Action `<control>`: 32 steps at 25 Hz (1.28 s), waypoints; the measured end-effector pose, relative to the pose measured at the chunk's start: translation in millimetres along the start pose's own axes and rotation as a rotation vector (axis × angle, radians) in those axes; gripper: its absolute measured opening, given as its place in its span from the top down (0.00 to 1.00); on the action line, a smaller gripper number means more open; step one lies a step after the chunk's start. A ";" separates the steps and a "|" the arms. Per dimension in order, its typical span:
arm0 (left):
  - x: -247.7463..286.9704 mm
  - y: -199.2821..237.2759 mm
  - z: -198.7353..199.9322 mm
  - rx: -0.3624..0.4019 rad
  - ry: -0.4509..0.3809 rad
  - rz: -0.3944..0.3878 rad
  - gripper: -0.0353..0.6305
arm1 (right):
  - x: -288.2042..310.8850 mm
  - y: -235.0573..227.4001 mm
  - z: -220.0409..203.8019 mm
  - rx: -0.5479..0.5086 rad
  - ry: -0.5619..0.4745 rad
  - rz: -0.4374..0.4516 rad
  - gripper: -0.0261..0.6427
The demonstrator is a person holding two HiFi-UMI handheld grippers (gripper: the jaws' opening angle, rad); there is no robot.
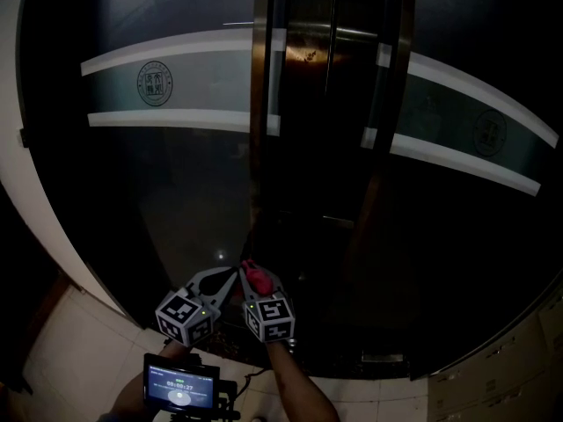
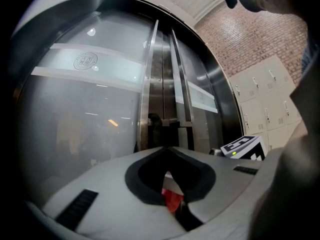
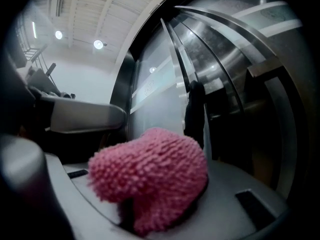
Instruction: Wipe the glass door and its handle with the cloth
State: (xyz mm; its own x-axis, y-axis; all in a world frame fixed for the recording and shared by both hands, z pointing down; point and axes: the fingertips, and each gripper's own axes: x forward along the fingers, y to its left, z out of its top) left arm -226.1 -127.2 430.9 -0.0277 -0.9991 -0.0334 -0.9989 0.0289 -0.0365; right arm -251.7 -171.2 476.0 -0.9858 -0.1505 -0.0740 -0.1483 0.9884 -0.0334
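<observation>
Right gripper view: cloth within right tool

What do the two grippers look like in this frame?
Left gripper and right gripper match: pale grey fingers lined with black pads, each carrying a white cube with black square markers and a small green light.
</observation>
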 end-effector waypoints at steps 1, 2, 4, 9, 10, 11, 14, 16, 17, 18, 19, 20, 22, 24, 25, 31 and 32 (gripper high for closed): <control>0.2 -3.6 0.9 -0.003 0.000 -0.009 0.93 | -8.5 -2.2 9.0 -0.009 -0.021 -0.005 0.88; 0.1 -8.2 2.6 -0.006 0.000 -0.021 0.93 | -19.2 -5.5 20.0 -0.019 -0.042 -0.013 0.88; 1.4 -19.3 7.6 -0.011 -0.004 -0.050 0.93 | -43.9 -14.7 45.8 -0.043 -0.085 -0.039 0.88; 18.0 -56.3 7.7 -0.031 -0.016 -0.150 0.93 | -110.8 -25.8 92.5 -0.140 -0.151 -0.095 0.88; 21.1 -65.7 7.8 -0.035 -0.018 -0.172 0.93 | -123.3 -25.1 97.2 -0.159 -0.156 -0.103 0.88; 24.3 -74.9 8.2 -0.032 -0.018 -0.193 0.93 | -135.0 -24.8 101.7 -0.169 -0.163 -0.111 0.88; 34.4 -101.2 7.1 0.015 0.008 -0.247 0.93 | -163.4 -28.0 111.6 -0.179 -0.177 -0.142 0.88; 39.7 -117.4 5.3 0.029 0.022 -0.276 0.93 | -175.3 -30.6 111.2 -0.190 -0.168 -0.159 0.88; 41.0 -125.3 5.5 0.020 0.026 -0.288 0.93 | -179.3 -31.1 108.4 -0.187 -0.157 -0.164 0.88; 41.4 -132.7 6.5 0.007 0.028 -0.296 0.93 | -182.5 -31.8 104.8 -0.182 -0.148 -0.168 0.88; 41.5 -138.6 7.4 -0.002 0.027 -0.302 0.93 | -185.2 -33.5 101.6 -0.178 -0.148 -0.173 0.88; 41.9 -143.0 8.1 -0.003 0.024 -0.307 0.93 | -187.6 -35.5 99.7 -0.176 -0.153 -0.179 0.88; 43.7 -149.7 10.3 0.008 0.014 -0.315 0.93 | -191.4 -38.4 99.5 -0.174 -0.162 -0.185 0.88; 43.7 -154.5 14.0 0.021 0.000 -0.318 0.93 | -193.5 -38.3 100.5 -0.172 -0.165 -0.182 0.88; 42.7 -155.9 15.7 0.024 -0.007 -0.316 0.93 | -193.8 -36.7 100.1 -0.168 -0.160 -0.177 0.88; 38.3 -153.0 19.0 -0.010 -0.027 -0.302 0.93 | -189.8 -29.9 93.7 -0.169 -0.151 -0.160 0.88; 37.7 -152.6 17.6 -0.007 -0.020 -0.300 0.93 | -189.1 -27.8 92.3 -0.166 -0.139 -0.155 0.88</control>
State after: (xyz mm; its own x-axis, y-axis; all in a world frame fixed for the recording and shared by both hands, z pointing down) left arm -74.0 -168.8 417.6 0.2690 -0.9622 -0.0415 -0.9627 -0.2674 -0.0411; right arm -54.0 -172.2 398.8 -0.9319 -0.2904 -0.2173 -0.3187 0.9416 0.1085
